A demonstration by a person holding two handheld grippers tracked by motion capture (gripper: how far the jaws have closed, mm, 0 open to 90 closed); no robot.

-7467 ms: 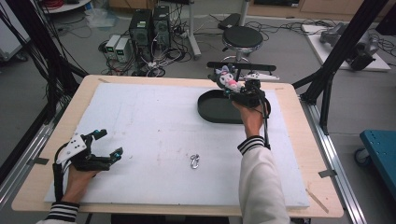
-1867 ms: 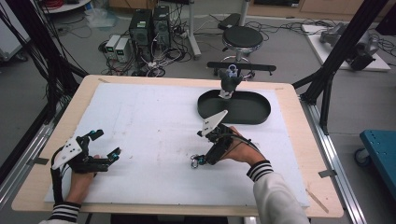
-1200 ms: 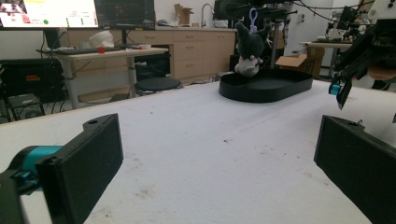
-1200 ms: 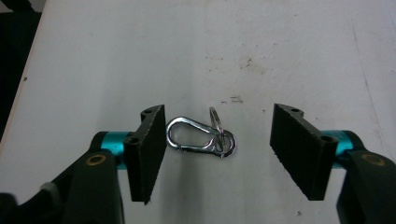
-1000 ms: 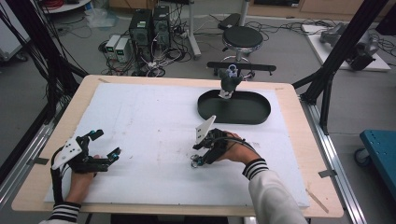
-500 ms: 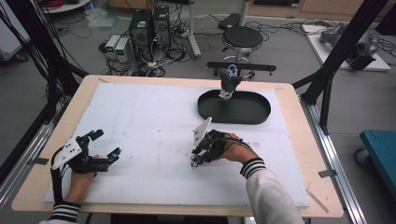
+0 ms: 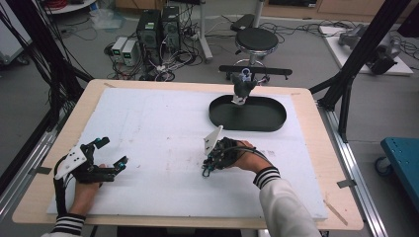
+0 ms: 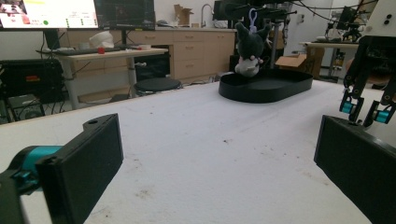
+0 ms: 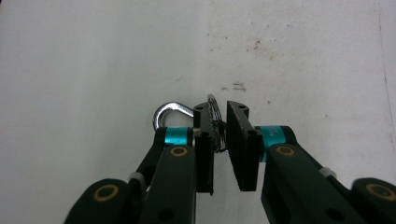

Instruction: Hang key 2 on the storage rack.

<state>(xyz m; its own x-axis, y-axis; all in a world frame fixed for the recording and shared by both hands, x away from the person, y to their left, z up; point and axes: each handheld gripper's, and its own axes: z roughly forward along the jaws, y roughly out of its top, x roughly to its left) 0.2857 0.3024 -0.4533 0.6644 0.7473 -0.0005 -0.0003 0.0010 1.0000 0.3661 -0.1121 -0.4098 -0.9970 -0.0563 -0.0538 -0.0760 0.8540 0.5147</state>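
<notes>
A small metal key ring (image 9: 216, 113) with a silver clip hook (image 9: 169, 112) lies on the white foam board. My right gripper (image 9: 220, 109) points down at it; its jaws have just been closing, and the ring now stands pinched between the pads. From above, that right gripper (image 7: 206, 170) sits mid-board in front of the tray. My left gripper (image 7: 112, 151) rests at the board's left, open, with nothing between its jaws (image 8: 219, 140). A dark plush toy (image 7: 242, 88) hangs by its keychain over the black oval tray (image 7: 269, 119).
The plush (image 8: 250, 49) hangs from a black bar above the tray (image 8: 280, 86) at the far right of the board. The right gripper (image 8: 369, 109) shows at the left gripper view's right edge. The wooden table rim (image 7: 316, 148) frames the foam board.
The right gripper came from the tray to the key ring, lowered onto it, and its jaws closed around it. The left gripper has stayed still.
</notes>
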